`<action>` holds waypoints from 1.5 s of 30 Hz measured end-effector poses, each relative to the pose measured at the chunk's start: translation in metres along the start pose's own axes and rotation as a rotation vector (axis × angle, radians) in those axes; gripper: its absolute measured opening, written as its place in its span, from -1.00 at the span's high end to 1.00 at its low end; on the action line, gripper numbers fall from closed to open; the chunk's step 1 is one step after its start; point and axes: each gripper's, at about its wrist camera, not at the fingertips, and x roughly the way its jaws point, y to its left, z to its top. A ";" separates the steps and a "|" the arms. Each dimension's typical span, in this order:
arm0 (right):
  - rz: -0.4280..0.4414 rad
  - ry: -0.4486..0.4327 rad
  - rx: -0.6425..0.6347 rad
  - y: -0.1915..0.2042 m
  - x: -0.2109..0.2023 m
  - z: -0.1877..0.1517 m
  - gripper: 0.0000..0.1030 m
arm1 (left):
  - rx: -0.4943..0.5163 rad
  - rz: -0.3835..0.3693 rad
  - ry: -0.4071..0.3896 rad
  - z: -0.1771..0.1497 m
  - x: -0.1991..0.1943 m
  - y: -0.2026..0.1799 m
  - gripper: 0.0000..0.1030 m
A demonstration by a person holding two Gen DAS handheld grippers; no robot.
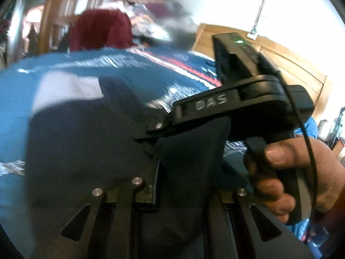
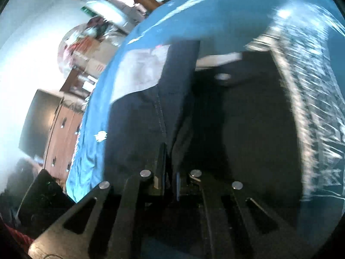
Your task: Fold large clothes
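A large dark navy garment (image 1: 86, 140) lies bunched on a blue bedspread (image 1: 54, 69). My left gripper (image 1: 185, 179) is shut on a fold of it; the cloth bulges up between the fingers and hides the right one. The right gripper (image 1: 144, 135), held by a hand (image 1: 301, 168), comes in from the right and pinches the same garment just ahead of my left fingers. In the right wrist view the right gripper (image 2: 170, 172) is shut, with a seamed edge of the garment (image 2: 140, 129) clamped between its narrow pads. The frames are motion-blurred.
A maroon garment (image 1: 101, 28) and a pile of other clothes (image 1: 155, 21) sit at the far side of the bed. Wooden panelling stands behind. Beyond the bedspread (image 2: 215, 10) edge are a wooden dresser (image 2: 62, 133) and a dark screen (image 2: 36, 120).
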 end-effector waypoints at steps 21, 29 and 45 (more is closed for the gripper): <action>0.108 0.020 0.201 -0.088 -0.025 0.002 -0.03 | 0.080 -0.029 0.218 -0.005 0.041 -0.033 0.52; 0.058 0.106 0.125 -0.055 -0.031 -0.024 -0.21 | 0.139 0.134 -0.036 -0.035 -0.122 -0.001 0.09; 0.008 0.019 0.215 -0.095 -0.044 -0.056 0.96 | 0.291 0.321 0.246 -0.061 -0.028 0.047 0.13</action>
